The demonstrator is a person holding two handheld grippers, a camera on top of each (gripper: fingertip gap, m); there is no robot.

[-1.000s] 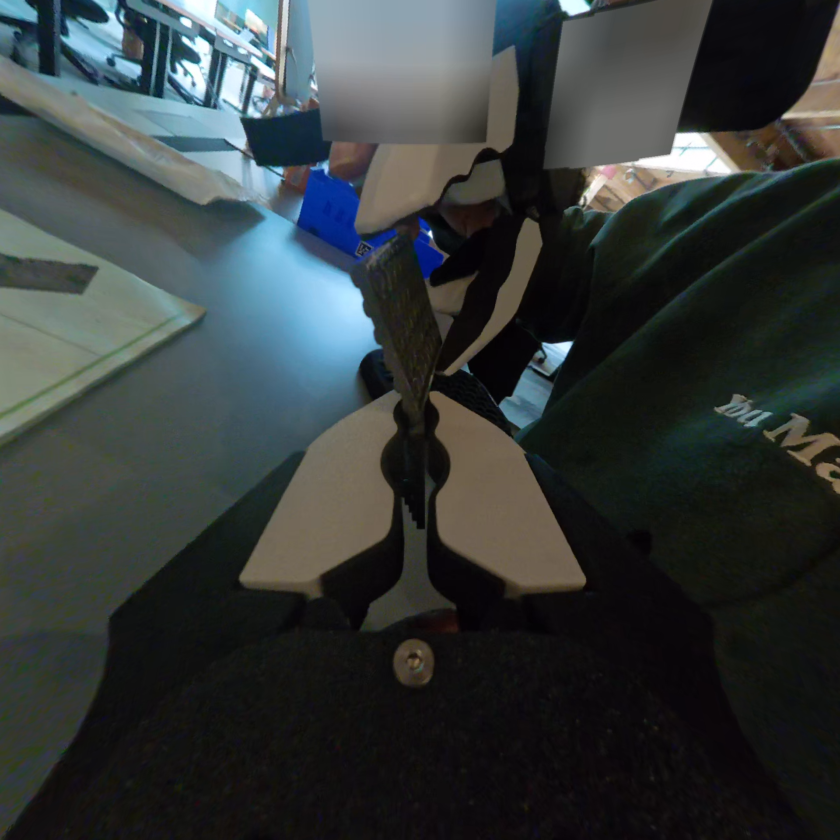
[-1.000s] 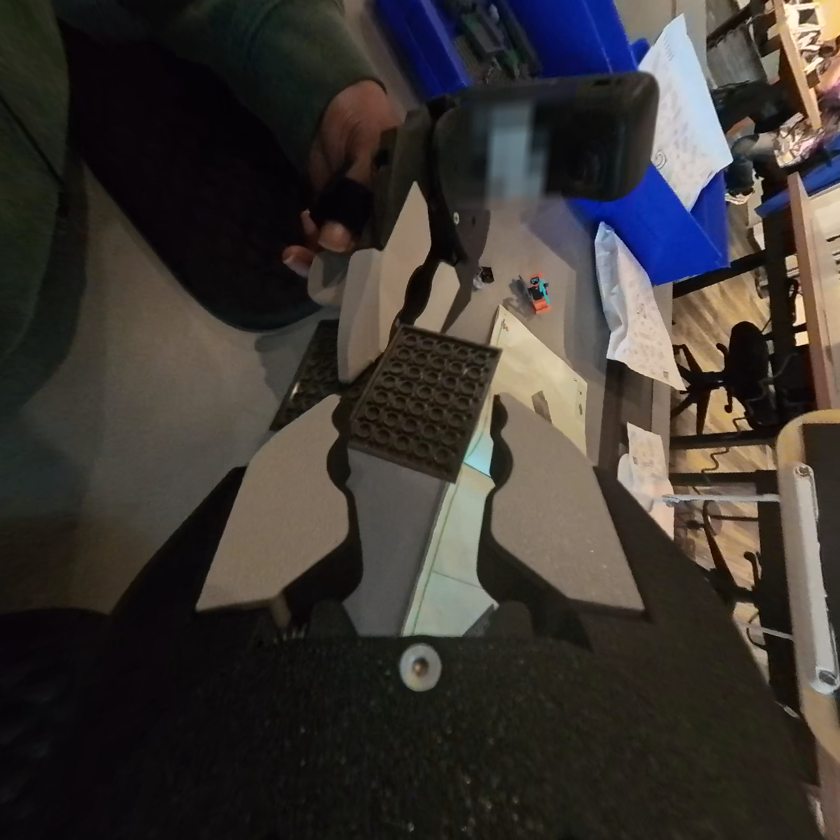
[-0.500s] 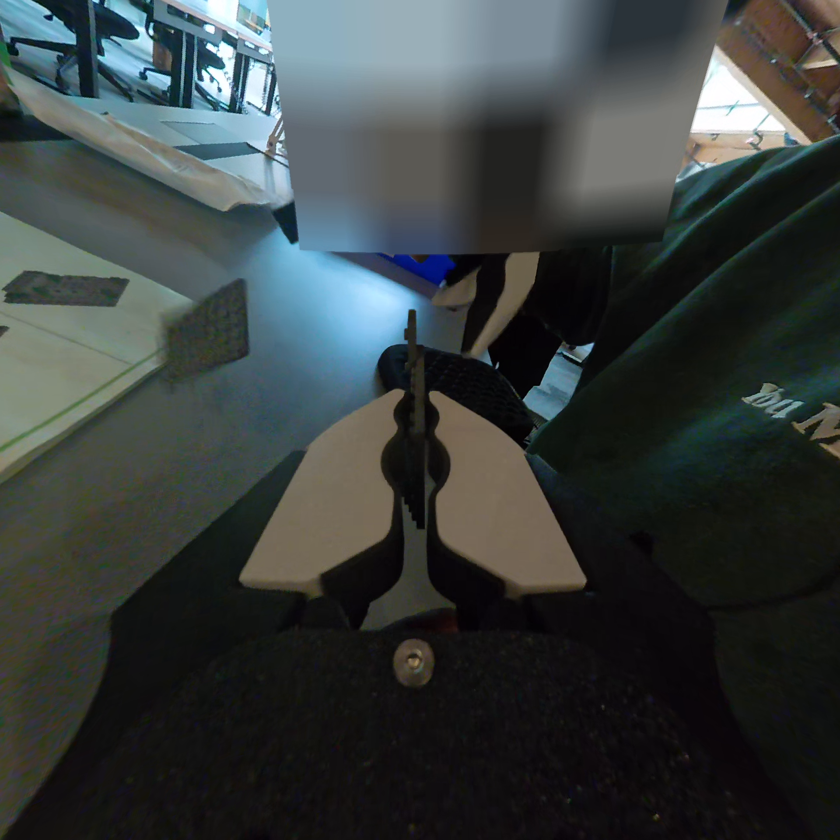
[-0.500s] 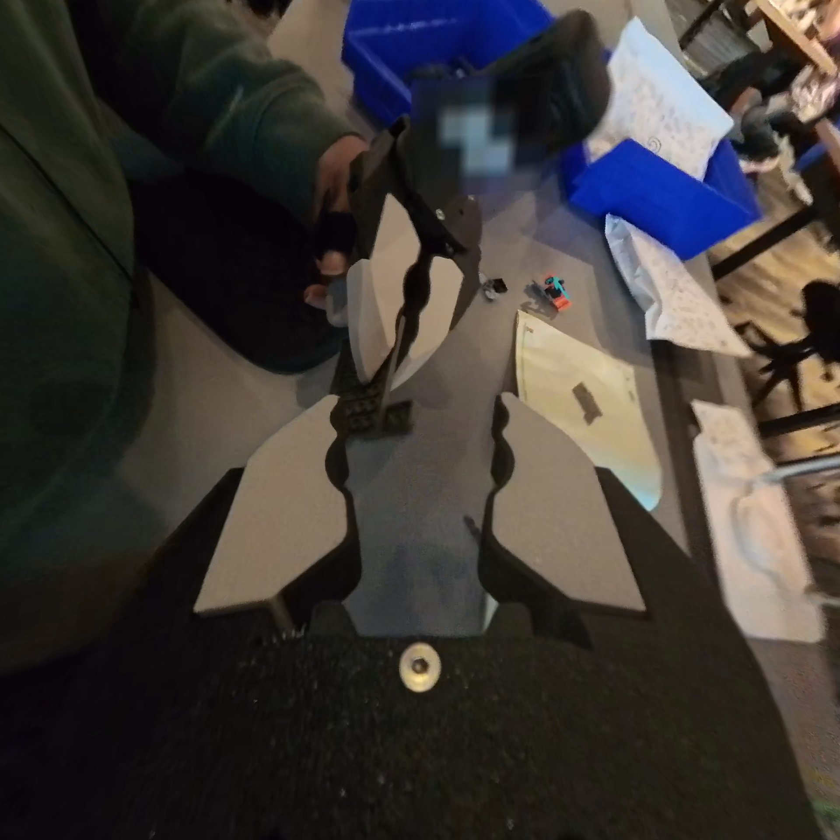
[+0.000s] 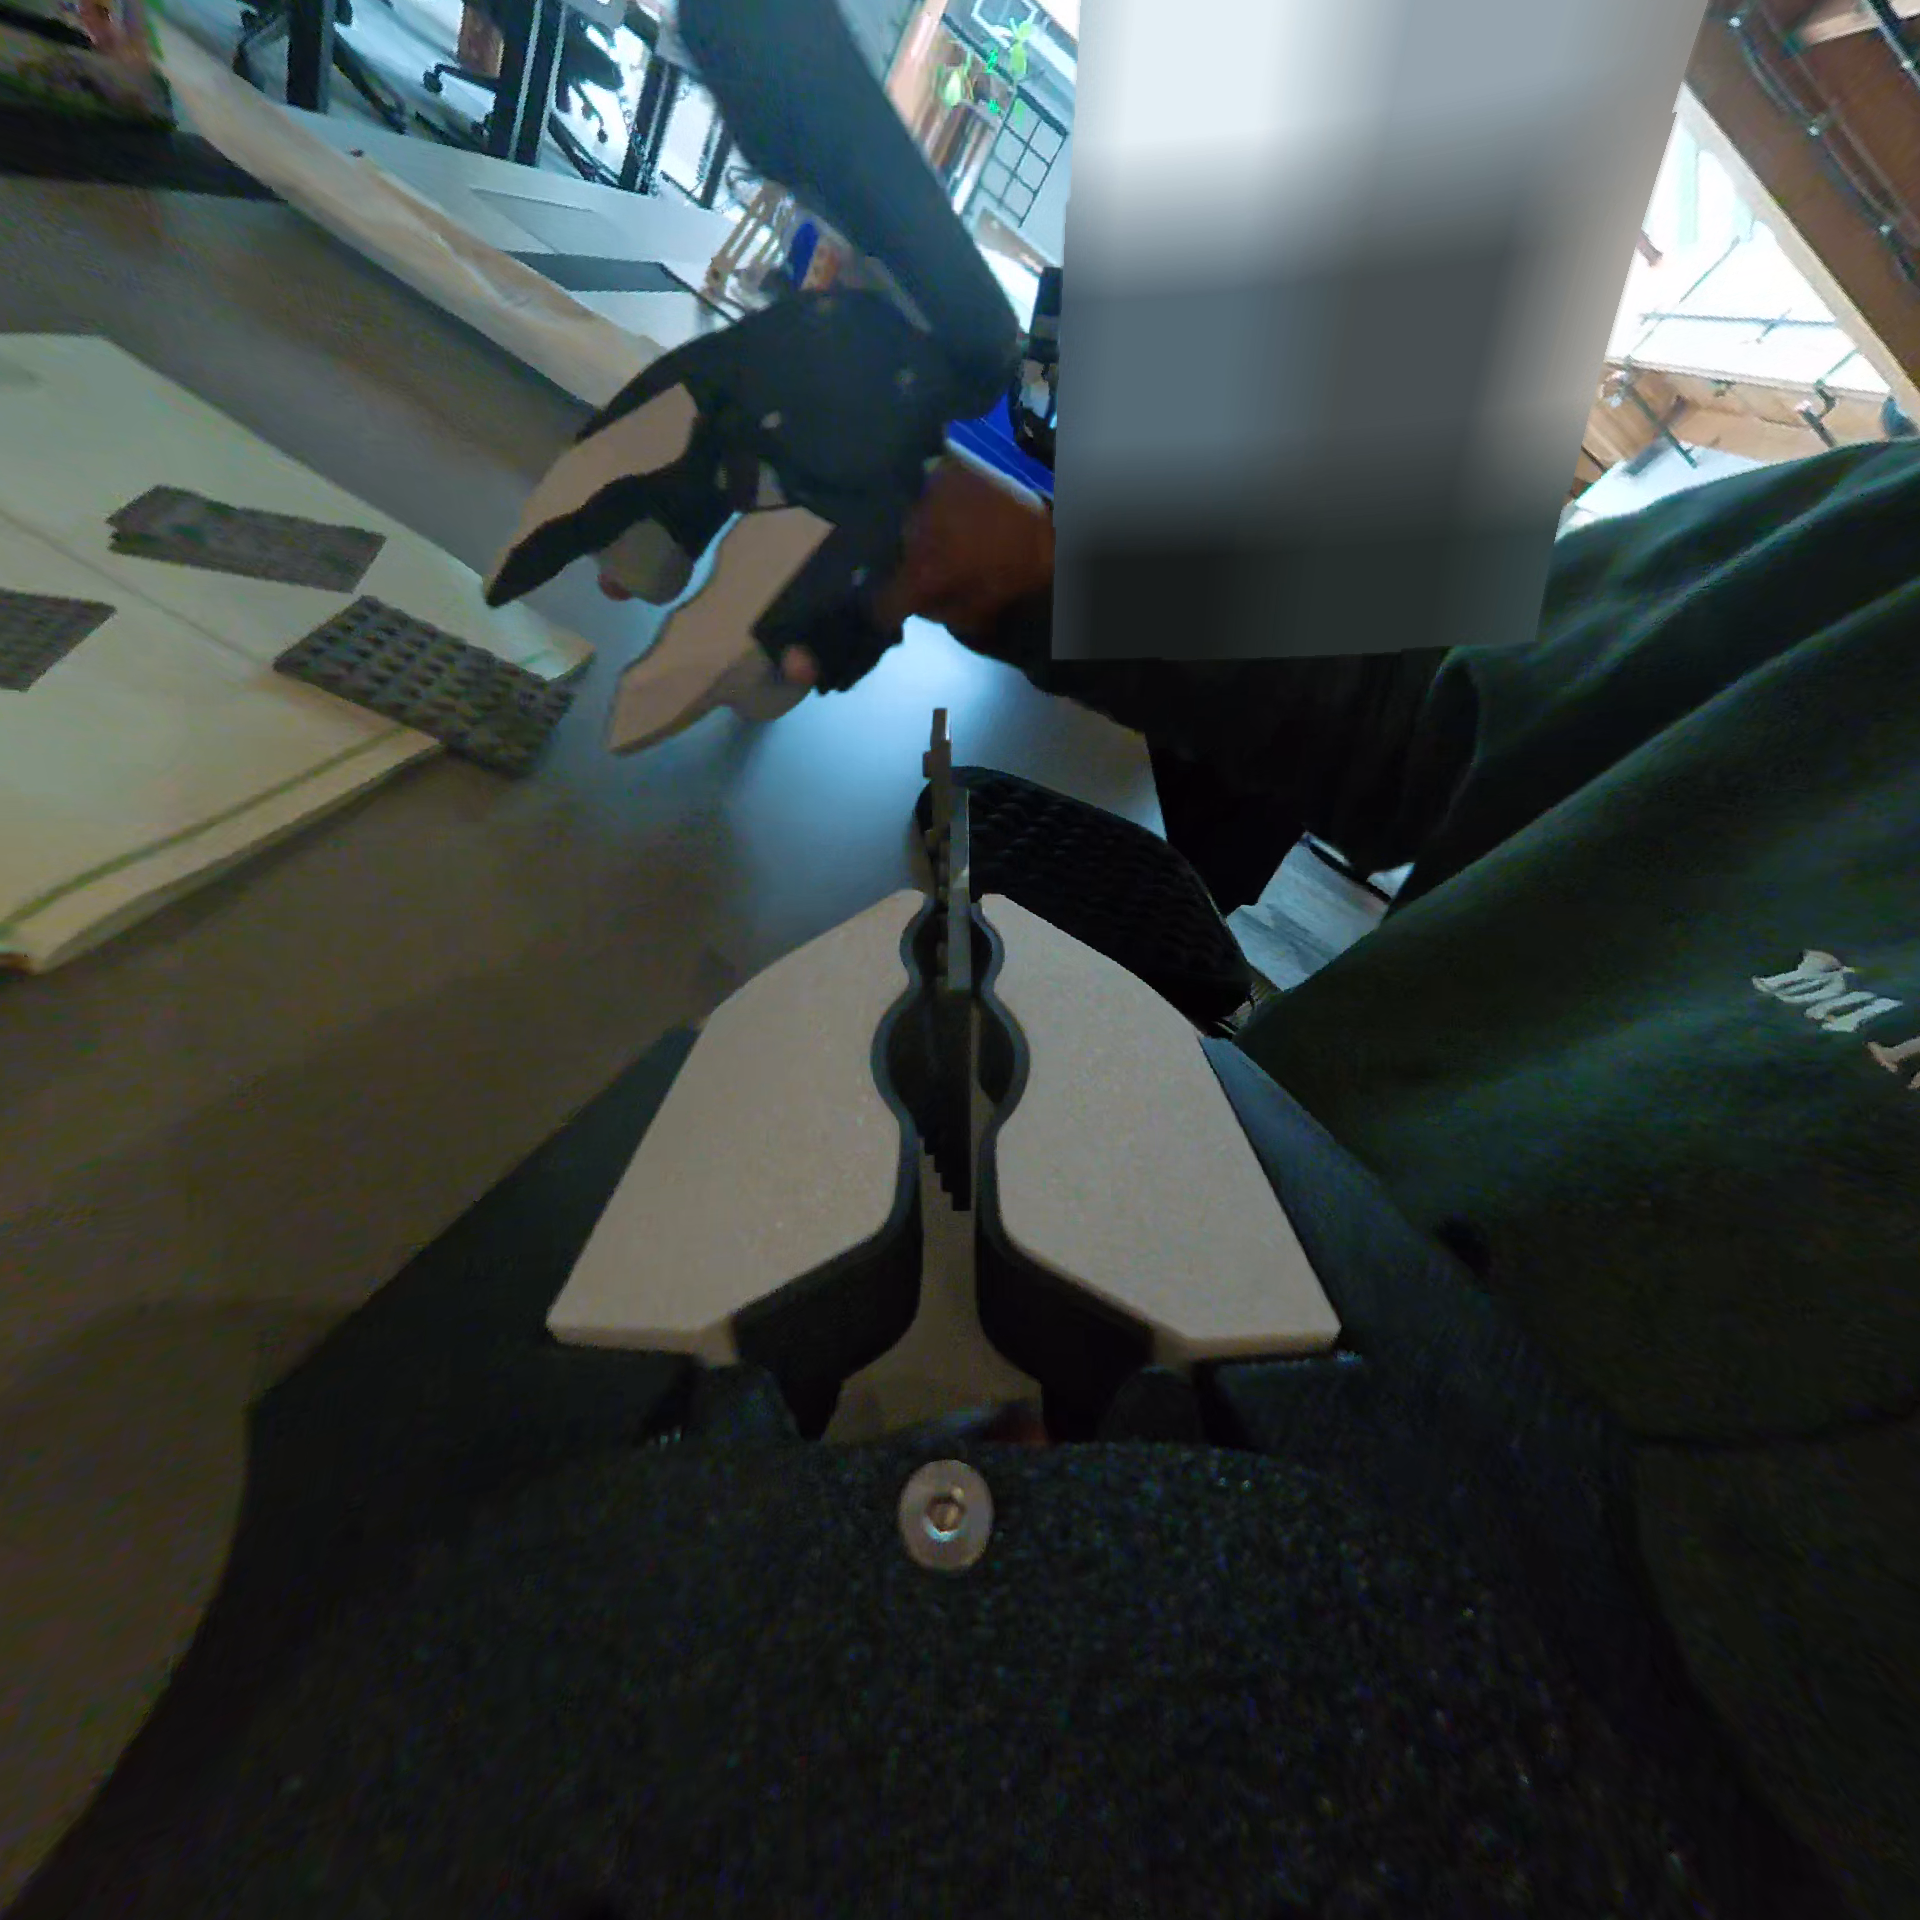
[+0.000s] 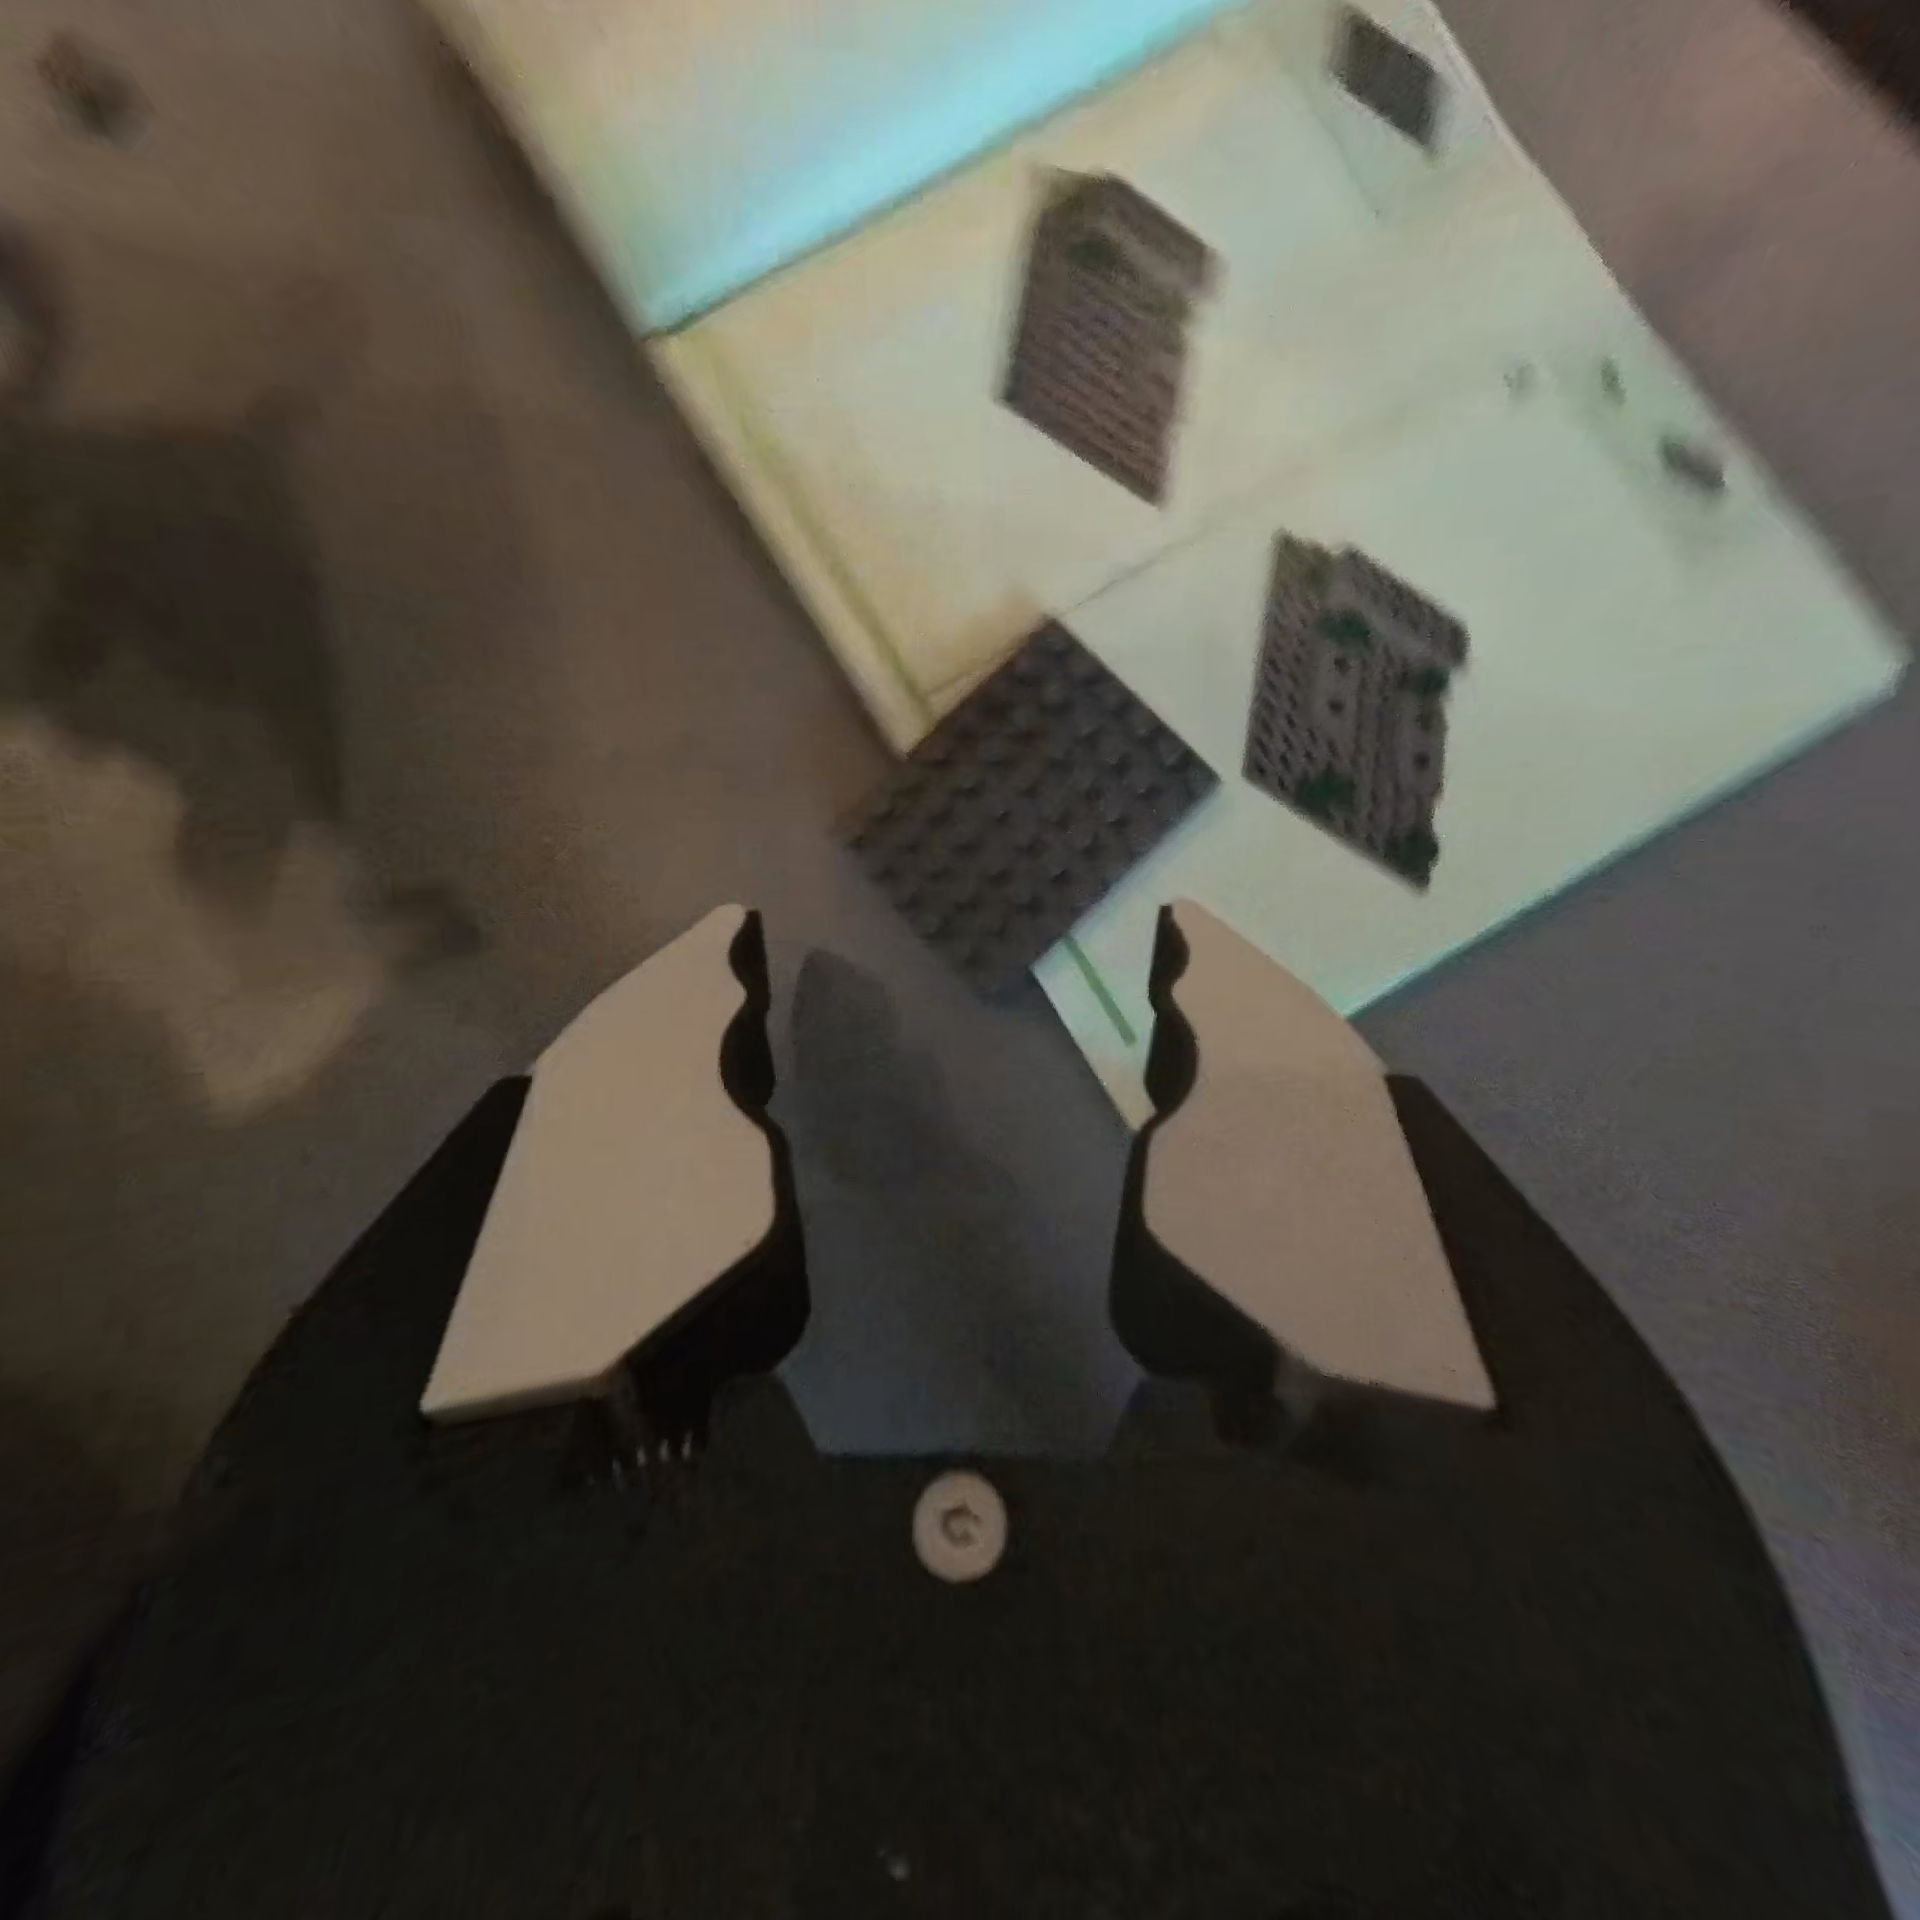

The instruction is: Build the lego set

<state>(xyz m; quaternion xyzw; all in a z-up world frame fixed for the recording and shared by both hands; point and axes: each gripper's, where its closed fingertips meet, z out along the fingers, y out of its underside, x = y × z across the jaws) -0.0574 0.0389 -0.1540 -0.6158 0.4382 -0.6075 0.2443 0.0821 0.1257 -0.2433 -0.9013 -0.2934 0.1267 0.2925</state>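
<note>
The left tool (image 5: 948,914) is clamping a thin dark grey lego plate (image 5: 943,821) edge-on, upright over the grey counter (image 5: 312,1039). Farther off, the right tool (image 6: 956,925) is hanging wide apart and empty above a flat dark grey studded lego plate (image 6: 1029,810) that is lying across the corner of the pale instruction booklet (image 6: 1143,468).

Left wrist view: dim foreground, daylight entering from windows (image 5: 1725,312) far beyond the jaws, casting a bluish sheen on the grey table (image 5: 810,790) just ahead of the fingertips; wide-angle bending at the edges. Right wrist view: motion blur throughout — the instruction booklet (image 6: 1299,436) ahead of the jaws is smeared, with cyan glare across its far page; a soft shadow lies between the parted fingers (image 6: 623,1164).
</note>
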